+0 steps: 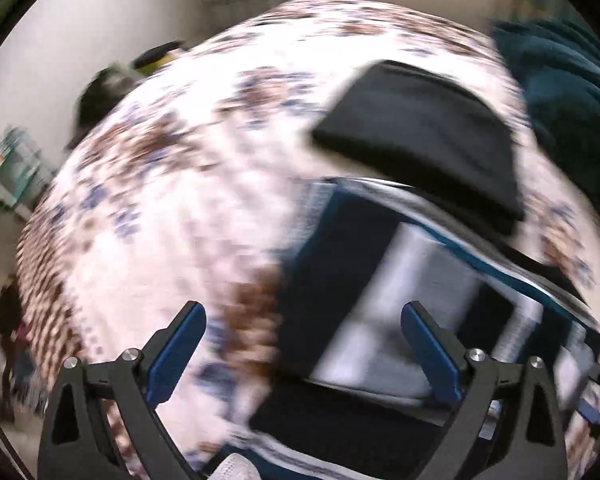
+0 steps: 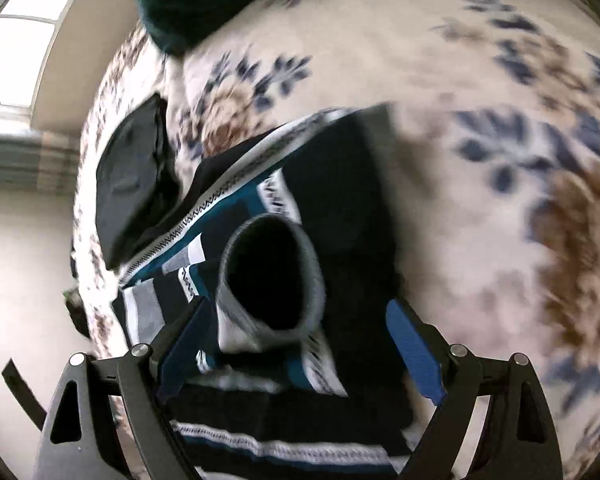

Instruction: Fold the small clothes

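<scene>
Both my tongs spread, pinching nothing: left gripper (image 1: 303, 350), right gripper (image 2: 300, 338). Striped garment (image 2: 260, 216) lower centre on floral bedspread (image 2: 480, 80), partly folded (cuff sticking up). Black folded piece (image 1: 420, 132) upper right, seemingly done.

1. My left gripper (image 1: 303, 350) has black angular finger arms with triangular cut-outs, blue pads and round silver screws at the joints.
2. My right gripper (image 2: 300, 344) is built the same: black frame, blue pads, silver screws.
</scene>
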`<control>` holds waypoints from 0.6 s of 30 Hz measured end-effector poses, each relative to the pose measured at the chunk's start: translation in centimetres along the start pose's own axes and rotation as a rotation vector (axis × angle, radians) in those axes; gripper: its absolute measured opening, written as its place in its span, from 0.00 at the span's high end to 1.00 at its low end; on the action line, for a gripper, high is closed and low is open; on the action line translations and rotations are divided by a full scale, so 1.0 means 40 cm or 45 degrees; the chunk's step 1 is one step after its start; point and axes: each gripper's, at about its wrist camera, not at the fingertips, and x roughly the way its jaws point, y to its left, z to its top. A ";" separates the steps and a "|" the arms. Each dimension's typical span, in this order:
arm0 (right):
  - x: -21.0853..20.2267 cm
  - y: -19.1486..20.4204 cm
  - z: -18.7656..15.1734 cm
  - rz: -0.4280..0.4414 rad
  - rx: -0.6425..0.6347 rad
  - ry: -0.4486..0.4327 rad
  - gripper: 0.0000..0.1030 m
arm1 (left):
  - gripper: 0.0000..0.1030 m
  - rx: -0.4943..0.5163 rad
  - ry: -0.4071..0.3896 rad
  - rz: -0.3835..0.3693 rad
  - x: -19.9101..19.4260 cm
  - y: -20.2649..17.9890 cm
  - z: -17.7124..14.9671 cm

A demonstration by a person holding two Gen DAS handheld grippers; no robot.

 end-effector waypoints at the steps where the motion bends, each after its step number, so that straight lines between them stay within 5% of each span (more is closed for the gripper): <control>1: 0.028 0.015 0.005 0.005 0.006 0.027 0.15 | 0.03 -0.022 -0.002 0.012 0.012 0.023 0.001; 2: 0.040 0.025 0.001 0.019 0.007 0.027 0.22 | 0.03 -0.044 -0.007 0.029 0.019 0.047 0.004; 3: 0.052 0.039 0.002 -0.007 -0.005 0.021 0.50 | 0.03 -0.054 -0.005 0.038 0.025 0.061 0.006; 4: 0.068 0.053 0.011 -0.053 -0.028 0.019 0.97 | 0.03 -0.066 -0.001 0.037 0.032 0.074 0.007; 10: -0.062 0.012 -0.006 -0.188 0.000 -0.181 0.95 | 0.03 -0.024 0.044 -0.003 0.088 0.075 0.010; 13: -0.030 -0.042 0.001 -0.229 0.009 -0.036 0.93 | 0.03 0.028 0.097 -0.037 0.132 0.044 0.016; 14: -0.011 -0.053 0.008 -0.232 0.027 0.040 0.88 | 0.03 0.047 0.106 -0.032 0.143 0.035 0.017; 15: 0.002 -0.056 0.012 -0.266 0.023 0.091 0.72 | 0.03 0.074 0.111 -0.035 0.156 0.023 0.018; 16: -0.006 -0.057 0.011 -0.293 0.000 0.088 0.63 | 0.03 0.097 0.111 -0.034 0.164 0.013 0.019; 18: -0.055 -0.050 0.007 -0.341 -0.029 -0.021 0.61 | 0.03 0.154 0.089 -0.031 0.179 -0.011 0.019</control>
